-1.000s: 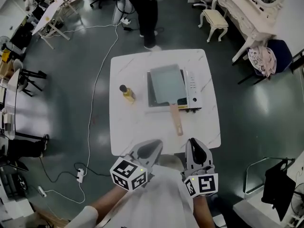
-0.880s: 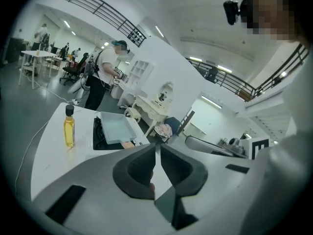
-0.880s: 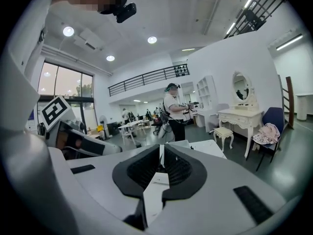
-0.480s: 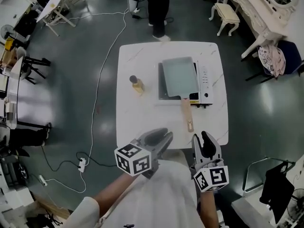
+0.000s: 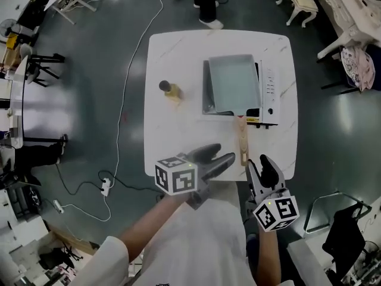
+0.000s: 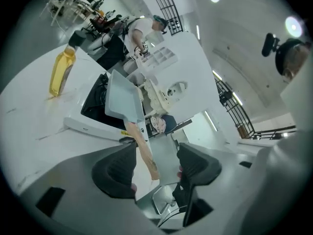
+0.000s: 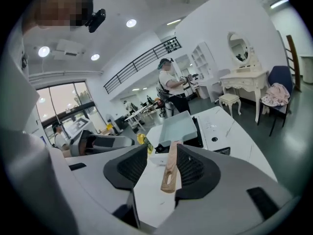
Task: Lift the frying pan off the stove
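Two hand-held grippers are held low at the near edge of the white bench (image 5: 172, 142), and nothing is gripped by either. Furthest left on the bench, a bottle of yellow liquid (image 5: 171, 92) is stood well apart from the rest (it has no part in the task). The left hand-held gripper (image 5: 225, 154) is seen with its jaws opening, already wide apart, and nothing is pressed between the pads. The wooden handle (image 5: 242, 140) is only sighted beyond the gap.

Right of the bottle, the rectangular frying pan (image 5: 233, 85) is set on the portable stove (image 5: 271, 97). The burner is covered by its pale body, and the control strip is left bare along the right side. The handle is run out from the pan's near edge over the bench, toward the person. The right hand-held gripper (image 5: 259, 162) is likewise opening and empty. It is lined up with the handle's end, which is near but untouched.

The pan is judged stiff and only moderately heavy, with most of its weight lying far from the handle's end (so a droop at the far edge is to be expected). Hold is best taken across the flat faces of the handle, as close to the pan as can be reached. More grip is expected from the wood than from the smooth pan walls.
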{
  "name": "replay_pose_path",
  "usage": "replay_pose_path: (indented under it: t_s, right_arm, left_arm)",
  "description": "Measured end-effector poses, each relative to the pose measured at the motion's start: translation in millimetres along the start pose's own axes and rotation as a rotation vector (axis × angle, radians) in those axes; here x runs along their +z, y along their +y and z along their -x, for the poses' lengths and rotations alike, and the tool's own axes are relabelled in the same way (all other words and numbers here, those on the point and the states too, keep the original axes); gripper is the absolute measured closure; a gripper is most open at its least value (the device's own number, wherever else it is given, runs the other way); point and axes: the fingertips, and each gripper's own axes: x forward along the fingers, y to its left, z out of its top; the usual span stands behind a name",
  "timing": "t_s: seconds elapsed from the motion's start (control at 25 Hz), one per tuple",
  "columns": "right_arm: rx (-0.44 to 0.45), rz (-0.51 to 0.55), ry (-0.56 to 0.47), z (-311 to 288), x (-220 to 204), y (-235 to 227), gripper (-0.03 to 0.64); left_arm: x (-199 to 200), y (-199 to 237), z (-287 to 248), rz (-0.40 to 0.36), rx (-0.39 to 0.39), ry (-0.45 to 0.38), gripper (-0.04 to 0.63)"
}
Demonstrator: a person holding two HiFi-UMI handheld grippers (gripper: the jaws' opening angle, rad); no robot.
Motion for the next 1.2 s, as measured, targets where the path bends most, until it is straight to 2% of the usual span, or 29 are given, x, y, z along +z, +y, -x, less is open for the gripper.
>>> replay_pose_path:
  t_s: [0.16,0.28,0.36,0.6,0.72,0.88,1.08,1.2]
  right_arm:
    - [0.039,-0.095,0.065,-22.6,-18.8,-17.5,0.422]
    - [0.077,-0.131,0.116,-36.9,-32.7,-24.6,0.414]
    - [0.106,-0.135,0.15,-44.8,-40.7,-24.4,0.414]
    - [0.17,-0.18,0.214,-60.6,-59.4,-22.3,0.414]
    - [0.19,-0.236,0.224,-64.1,-61.8,-25.9,0.414]
    - [0.258,-0.331,0.255,-68.5,-67.0,-29.4,0.414]
    - [0.339,-0.378,0.301,-72.1,-72.3,-25.0,0.416]
    - [0.381,-0.412,0.319,-75.3,-74.1,-20.6,0.434]
  left_arm:
    - [1.2,24.4,-25.5,0.102,-0.013,0.011,0.334]
    - [4.3,35.7,-42.0,0.14,-0.03,0.021,0.328]
    - [6.1,42.1,-53.0,0.163,-0.057,0.019,0.328]
    - [-0.4,58.9,-80.8,0.302,-0.161,0.039,0.31]
    - [-0.9,58.0,-87.1,0.314,-0.213,0.044,0.31]
    - [-2.3,60.1,-98.6,0.299,-0.239,0.076,0.31]
    - [-5.3,64.1,-107.6,0.292,-0.276,0.114,0.4]
    - [-4.0,61.7,-110.9,0.3,-0.311,0.133,0.402]
